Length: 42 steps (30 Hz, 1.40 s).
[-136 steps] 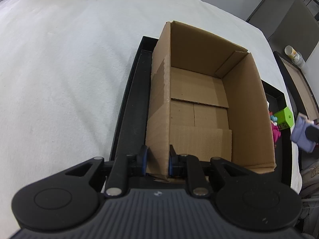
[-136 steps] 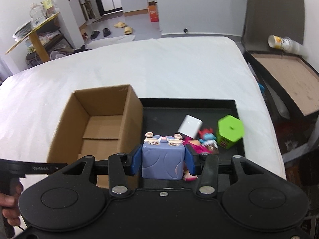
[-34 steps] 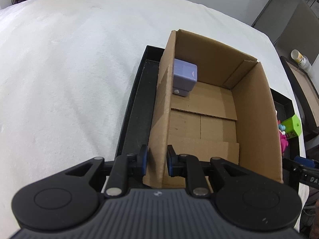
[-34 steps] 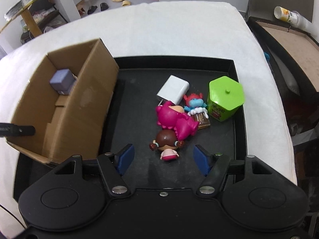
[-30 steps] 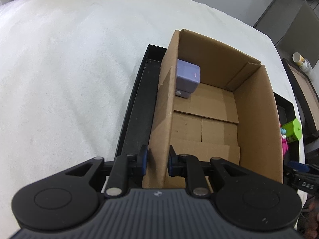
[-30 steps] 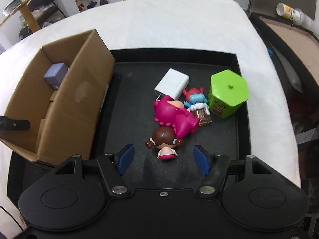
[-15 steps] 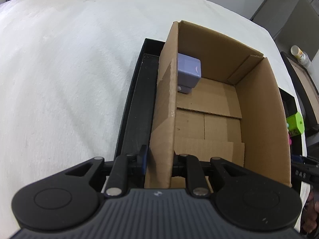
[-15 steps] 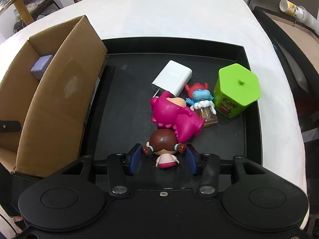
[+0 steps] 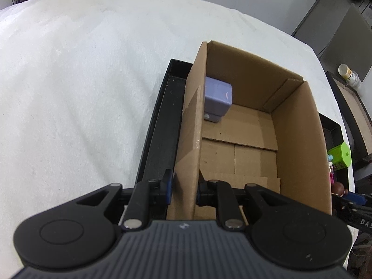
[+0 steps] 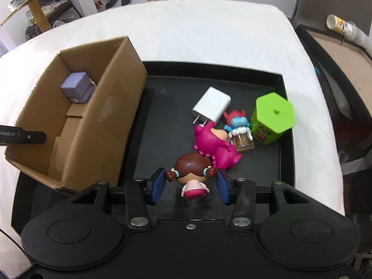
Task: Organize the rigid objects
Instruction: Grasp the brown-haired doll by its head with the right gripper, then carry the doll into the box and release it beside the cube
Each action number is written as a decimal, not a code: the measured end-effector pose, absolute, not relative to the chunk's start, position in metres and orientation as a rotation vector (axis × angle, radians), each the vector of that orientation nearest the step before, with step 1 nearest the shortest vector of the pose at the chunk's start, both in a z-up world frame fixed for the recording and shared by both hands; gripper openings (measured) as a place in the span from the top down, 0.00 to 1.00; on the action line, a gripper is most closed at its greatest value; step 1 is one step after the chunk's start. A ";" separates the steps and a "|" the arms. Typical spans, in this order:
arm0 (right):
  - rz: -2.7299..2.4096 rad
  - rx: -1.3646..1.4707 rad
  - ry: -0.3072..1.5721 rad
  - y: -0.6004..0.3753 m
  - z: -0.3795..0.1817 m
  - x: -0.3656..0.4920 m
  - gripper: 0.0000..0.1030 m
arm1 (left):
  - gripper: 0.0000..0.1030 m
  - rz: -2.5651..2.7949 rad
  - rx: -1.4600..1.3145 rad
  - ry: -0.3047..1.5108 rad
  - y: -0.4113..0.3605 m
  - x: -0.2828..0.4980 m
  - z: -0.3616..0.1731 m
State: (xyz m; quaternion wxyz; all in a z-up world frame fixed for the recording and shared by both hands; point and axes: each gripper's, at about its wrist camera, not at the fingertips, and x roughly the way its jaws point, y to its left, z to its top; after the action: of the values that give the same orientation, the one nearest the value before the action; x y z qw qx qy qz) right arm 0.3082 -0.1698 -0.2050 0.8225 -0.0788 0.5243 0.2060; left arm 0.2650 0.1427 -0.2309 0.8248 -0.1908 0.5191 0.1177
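My left gripper (image 9: 184, 186) is shut on the near left wall of the open cardboard box (image 9: 300, 139), which stands on the left end of a black tray (image 10: 162, 116). A purple cube toy (image 9: 217, 97) sits in the box's far left corner. In the right wrist view my right gripper (image 10: 191, 184) is shut on a brown-haired doll (image 10: 189, 167), its blue pads pressing on the two pigtails. The doll hangs head up, just in front of a pink figure (image 10: 214, 146) that lies on the tray.
Also on the tray are a white charger (image 10: 212, 107), a small blue and red figure on a bottle (image 10: 237, 123) and a green hexagonal box (image 10: 274, 118). White cloth covers the table. A paper cup (image 10: 344, 28) lies on a board at the right.
My right gripper closed from wide open onto the doll's pigtails and has drawn it slightly away from the pink figure. The left gripper kept its hold on the box wall.
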 end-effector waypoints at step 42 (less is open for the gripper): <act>0.627 -0.169 0.984 -0.056 -0.144 0.314 0.55 | 0.85 0.143 -0.502 1.037 0.163 0.250 -0.219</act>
State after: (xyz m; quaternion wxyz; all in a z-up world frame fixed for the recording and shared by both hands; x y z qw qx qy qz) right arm 0.3145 -0.0562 -0.1436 0.8312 -0.0798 0.4641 0.2955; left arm 0.2502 0.1632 -0.2193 0.8362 -0.2371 0.4899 0.0674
